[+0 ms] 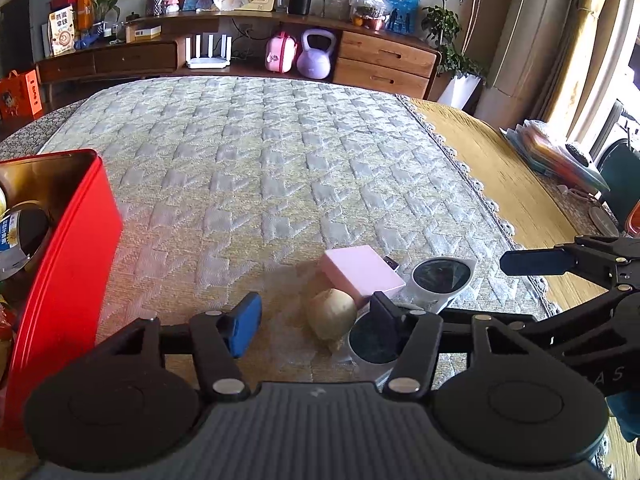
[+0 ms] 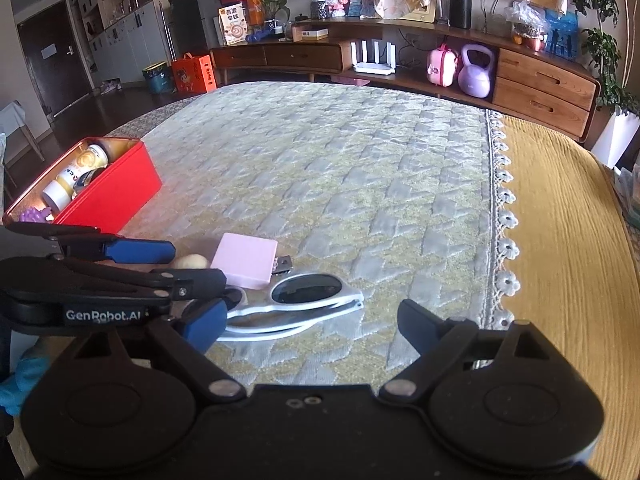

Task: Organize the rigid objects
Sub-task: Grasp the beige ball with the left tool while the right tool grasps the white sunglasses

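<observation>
Sunglasses [image 2: 304, 300] are lying at twelve o'clock of the spread right gripper [image 2: 316, 326], while the left gripper [image 1: 312, 318], unclenched, is straddling the pale nut [image 1: 333, 314] for boxing.

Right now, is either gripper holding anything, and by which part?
Nothing is held. The left gripper stands open around the beige ball without pressing it; the right gripper is open above the white sunglasses.

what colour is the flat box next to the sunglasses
Pale pink. The flat box shows best in the right wrist view, lying just behind the white-framed sunglasses.
</observation>
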Action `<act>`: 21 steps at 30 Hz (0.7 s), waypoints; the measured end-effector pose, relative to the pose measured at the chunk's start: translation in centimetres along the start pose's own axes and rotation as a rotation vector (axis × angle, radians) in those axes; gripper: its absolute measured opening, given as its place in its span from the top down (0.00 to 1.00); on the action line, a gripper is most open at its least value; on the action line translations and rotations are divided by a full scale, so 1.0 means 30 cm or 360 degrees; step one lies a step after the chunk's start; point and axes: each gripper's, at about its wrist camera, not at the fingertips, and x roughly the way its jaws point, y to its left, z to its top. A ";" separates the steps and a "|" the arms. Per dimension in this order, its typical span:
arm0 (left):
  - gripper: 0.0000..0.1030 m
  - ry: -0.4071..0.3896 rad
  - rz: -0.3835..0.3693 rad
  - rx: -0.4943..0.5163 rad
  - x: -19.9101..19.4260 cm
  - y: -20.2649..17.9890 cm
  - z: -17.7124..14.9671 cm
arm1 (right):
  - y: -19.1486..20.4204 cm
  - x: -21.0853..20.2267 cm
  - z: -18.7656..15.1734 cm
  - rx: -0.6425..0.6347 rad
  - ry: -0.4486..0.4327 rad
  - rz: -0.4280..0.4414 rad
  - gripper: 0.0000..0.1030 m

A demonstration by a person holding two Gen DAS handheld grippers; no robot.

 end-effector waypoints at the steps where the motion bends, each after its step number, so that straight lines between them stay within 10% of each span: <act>1: 0.48 0.0003 0.0000 -0.0006 0.004 0.003 -0.001 | 0.000 0.005 0.001 0.0006 0.0000 0.0007 0.10; 21: 0.76 -0.0066 -0.0042 0.0035 -0.032 0.026 -0.007 | 0.010 0.056 0.003 0.0139 -0.0010 0.0066 0.31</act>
